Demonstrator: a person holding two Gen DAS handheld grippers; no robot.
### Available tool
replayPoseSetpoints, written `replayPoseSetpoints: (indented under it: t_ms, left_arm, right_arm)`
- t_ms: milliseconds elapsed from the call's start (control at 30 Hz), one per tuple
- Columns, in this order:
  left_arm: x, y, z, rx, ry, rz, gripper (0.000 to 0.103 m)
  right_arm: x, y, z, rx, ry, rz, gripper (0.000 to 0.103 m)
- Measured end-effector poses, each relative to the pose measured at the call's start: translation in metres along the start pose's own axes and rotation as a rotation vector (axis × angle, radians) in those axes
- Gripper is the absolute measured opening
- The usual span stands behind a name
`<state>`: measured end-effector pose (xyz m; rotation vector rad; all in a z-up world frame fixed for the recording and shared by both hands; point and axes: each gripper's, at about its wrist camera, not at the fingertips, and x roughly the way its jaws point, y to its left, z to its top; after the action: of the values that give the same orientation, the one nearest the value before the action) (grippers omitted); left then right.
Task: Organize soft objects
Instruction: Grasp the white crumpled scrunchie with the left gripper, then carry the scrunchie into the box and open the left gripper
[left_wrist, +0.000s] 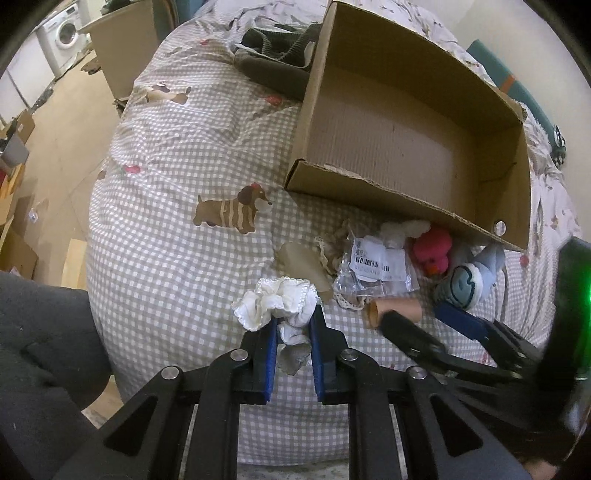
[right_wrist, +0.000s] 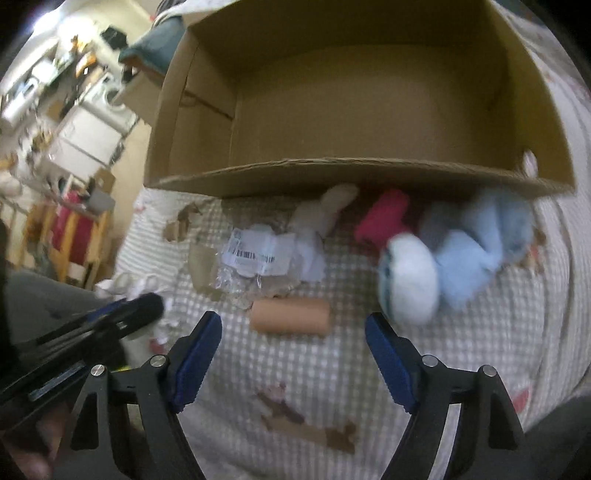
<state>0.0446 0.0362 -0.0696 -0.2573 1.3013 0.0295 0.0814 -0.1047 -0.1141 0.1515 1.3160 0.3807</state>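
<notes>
My left gripper (left_wrist: 293, 321) is shut on a white ruffled cloth (left_wrist: 273, 304) and holds it just above the checked bedspread (left_wrist: 177, 236). My right gripper (right_wrist: 293, 325) is open and empty, just short of a tan roll (right_wrist: 290, 317). Past it lie a blue plush toy (right_wrist: 469, 254), a pink toy (right_wrist: 382, 216), a white soft item (right_wrist: 325, 212) and a clear labelled bag (right_wrist: 255, 254). An open cardboard box (left_wrist: 491, 92) stands empty behind them. The right gripper also shows in the left wrist view (left_wrist: 421, 314).
Dark clothes (left_wrist: 277, 55) lie beyond the box on the bed. The bed edge drops to the floor (left_wrist: 62, 122) on the left, where more boxes and a washing machine (left_wrist: 62, 33) stand.
</notes>
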Motion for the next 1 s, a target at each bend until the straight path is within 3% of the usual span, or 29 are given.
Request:
replayPoseSetpoints:
  t_ms: [167, 200, 267, 333, 433, 700, 1000]
  left_arm:
    - [0.012, 0.003, 0.006, 0.003, -0.001, -0.003, 0.015]
    - [0.011, 0.003, 0.006, 0.001, 0.000, -0.005, 0.015]
    - [0.011, 0.004, 0.005, -0.001, 0.002, -0.007, 0.015]
    - [0.011, 0.004, 0.005, -0.002, 0.003, -0.008, 0.015]
    - [0.012, 0.003, 0.005, -0.001, 0.004, -0.007, 0.015]
    - [0.015, 0.004, 0.005, 0.005, 0.002, 0.012, 0.015]
    - [0.006, -0.003, 0.005, 0.040, -0.047, 0.039, 0.015]
  right_arm:
    - [0.021, 0.010, 0.005, -0.065, 0.023, -0.054, 0.067]
    - [0.022, 0.011, 0.004, -0.075, 0.019, -0.056, 0.052]
    - [0.022, 0.010, 0.003, -0.082, 0.008, -0.051, 0.046]
    - [0.015, 0.009, 0.002, -0.084, -0.012, -0.018, 0.021]
    - [0.003, 0.010, -0.001, -0.102, -0.028, 0.005, 0.008]
    - [-0.024, 0.001, -0.006, -0.038, -0.074, 0.103, 0.007]
    - [-0.054, -0.013, -0.006, 0.003, -0.127, 0.128, 0.007]
